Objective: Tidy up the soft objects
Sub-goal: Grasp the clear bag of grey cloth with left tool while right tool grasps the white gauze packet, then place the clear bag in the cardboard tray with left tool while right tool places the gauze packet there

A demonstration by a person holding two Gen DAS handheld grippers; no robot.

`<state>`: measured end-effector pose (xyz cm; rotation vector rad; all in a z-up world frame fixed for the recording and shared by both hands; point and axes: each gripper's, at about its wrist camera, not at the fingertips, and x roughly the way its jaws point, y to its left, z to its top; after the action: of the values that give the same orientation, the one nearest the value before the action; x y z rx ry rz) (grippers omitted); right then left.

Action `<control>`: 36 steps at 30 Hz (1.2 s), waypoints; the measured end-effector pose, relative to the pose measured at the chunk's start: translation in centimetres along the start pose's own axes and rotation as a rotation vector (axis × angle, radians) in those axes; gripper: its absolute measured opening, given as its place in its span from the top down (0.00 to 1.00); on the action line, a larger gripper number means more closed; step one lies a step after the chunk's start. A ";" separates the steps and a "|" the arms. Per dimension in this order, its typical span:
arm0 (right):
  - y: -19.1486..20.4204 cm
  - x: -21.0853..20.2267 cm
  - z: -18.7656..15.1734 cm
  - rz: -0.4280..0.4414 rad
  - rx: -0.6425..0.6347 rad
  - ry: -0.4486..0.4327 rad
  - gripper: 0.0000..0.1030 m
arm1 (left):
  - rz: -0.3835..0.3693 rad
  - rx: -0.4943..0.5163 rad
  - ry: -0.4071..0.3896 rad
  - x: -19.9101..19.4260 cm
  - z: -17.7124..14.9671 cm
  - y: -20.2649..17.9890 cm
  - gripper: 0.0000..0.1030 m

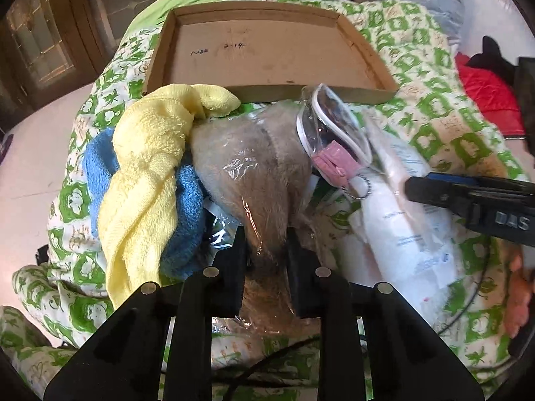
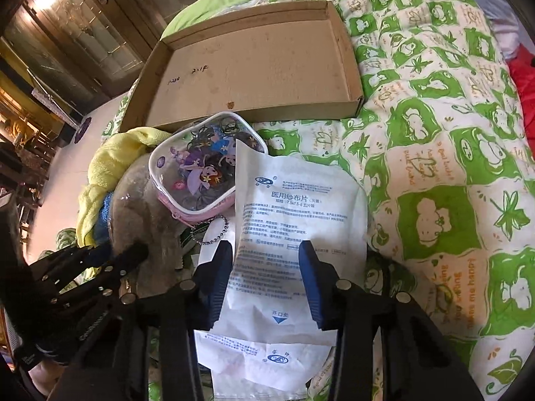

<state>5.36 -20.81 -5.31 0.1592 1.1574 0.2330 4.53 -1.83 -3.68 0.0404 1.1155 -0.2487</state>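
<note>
the left gripper (image 1: pixel 267 260), black with dark pads, reaches forward with its jaws drawn in close on a grey-brown furry plush wrapped in clear plastic film (image 1: pixel 254 173), both pads pressed against the wrapped fur. the right gripper (image 2: pixel 265 280), black with blue pads (image 2: pixel 217 287), points forward with its jaws spread apart, one on either side of a white printed paper gauze packet (image 2: pixel 294 207); whether the pads touch the packet is unclear. bare fingers (image 1: pixel 518 294) show at the left view's right edge.
</note>
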 end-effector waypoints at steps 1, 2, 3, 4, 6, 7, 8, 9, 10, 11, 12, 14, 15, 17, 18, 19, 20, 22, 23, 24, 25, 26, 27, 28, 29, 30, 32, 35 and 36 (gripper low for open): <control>-0.2 0.0 -0.1 -0.006 0.010 0.001 0.55 | -0.007 -0.006 -0.001 -0.1 0.0 0.0 0.80; -0.3 0.1 0.0 -0.012 0.024 0.005 0.38 | -0.014 -0.013 -0.001 -0.2 0.0 0.2 0.80; -0.6 0.2 0.0 -0.016 0.045 0.016 0.26 | -0.017 -0.017 -0.003 -0.2 0.0 0.1 0.80; -0.9 0.5 0.0 -0.015 0.059 0.028 0.26 | -0.023 -0.022 -0.001 -0.2 0.1 0.2 0.80; -0.9 0.7 0.2 -0.037 0.053 0.046 0.25 | -0.030 -0.025 0.007 0.0 0.2 0.1 0.80; -0.8 0.9 0.3 -0.041 0.053 0.053 0.24 | -0.033 -0.026 0.012 0.2 0.2 0.1 0.80; -0.9 1.2 0.4 -0.048 0.053 0.067 0.23 | -0.036 -0.028 0.017 0.3 0.2 0.1 0.80; -0.9 1.6 0.7 -0.062 0.051 0.086 0.22 | -0.038 -0.032 0.019 0.4 0.3 0.2 0.80; -0.9 2.0 0.9 -0.072 0.050 0.100 0.22 | -0.040 -0.034 0.020 0.4 0.3 0.3 0.78; -1.0 2.3 1.0 -0.076 0.052 0.110 0.21 | -0.043 -0.037 0.020 0.4 0.3 0.3 0.77; -1.2 2.6 1.2 -0.082 0.058 0.119 0.20 | -0.043 -0.041 0.022 0.5 0.3 0.4 0.76; -1.5 3.1 1.5 -0.085 0.064 0.128 0.18 | -0.036 -0.046 0.037 0.9 0.5 0.5 0.67; -1.6 3.4 1.7 -0.082 0.067 0.136 0.18 | -0.030 -0.047 0.044 1.2 0.5 0.5 0.61; -1.8 3.5 1.7 -0.077 0.073 0.128 0.18 | -0.025 -0.049 0.055 1.7 0.7 0.6 0.60; -1.8 3.2 1.6 -0.071 0.073 0.112 0.19 | -0.029 -0.049 0.056 1.8 0.8 0.6 0.60; -1.8 2.9 1.4 -0.064 0.071 0.102 0.20 | -0.031 -0.049 0.053 1.8 0.8 0.7 0.60; -1.9 2.6 1.3 -0.058 0.068 0.095 0.24 | -0.031 -0.049 0.051 1.8 0.8 0.7 0.61; -2.2 1.8 0.9 -0.047 0.072 0.081 0.31 | -0.037 -0.038 0.044 1.7 0.7 0.5 0.75; -2.6 1.3 0.6 -0.043 0.073 0.074 0.37 | -0.036 -0.030 0.036 1.5 0.7 0.3 0.76; -2.9 0.8 0.3 -0.039 0.077 0.067 0.41 | -0.030 -0.021 0.021 1.2 0.6 0.2 0.80; -2.9 0.3 0.1 -0.037 0.080 0.062 0.42 | -0.032 -0.014 0.008 0.9 0.6 0.1 0.82; -2.9 0.0 0.0 -0.036 0.080 0.058 0.45 | -0.034 -0.008 -0.010 0.5 0.5 0.0 0.82; -3.0 -0.6 -0.1 -0.036 0.078 0.048 0.47 | -0.037 -0.004 -0.029 0.0 0.4 -0.1 0.83; -3.0 -1.0 -0.2 -0.036 0.076 0.038 0.48 | -0.044 -0.003 -0.044 -0.5 0.4 -0.2 0.83; -3.0 -1.5 -0.4 -0.036 0.073 0.027 0.49 | -0.052 -0.004 -0.057 -0.9 0.4 -0.2 0.83; -2.9 -2.0 -0.4 -0.037 0.064 0.014 0.50 | -0.058 -0.005 -0.066 -1.2 0.4 -0.2 0.83; -2.7 -3.0 -0.6 -0.038 0.050 0.001 0.50 | -0.076 -0.014 -0.087 -2.0 0.4 0.0 0.83; -1.8 -4.7 -0.6 -0.055 0.024 -0.035 0.50 | -0.092 -0.025 -0.119 -3.2 0.4 0.1 0.83; -1.7 -5.4 -0.4 -0.056 0.015 -0.045 0.50 | -0.096 -0.030 -0.127 -3.6 0.4 0.2 0.83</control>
<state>3.08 -23.89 -1.15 0.1445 1.1171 0.1702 3.40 -1.04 -0.30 -0.0553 0.9960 -0.3165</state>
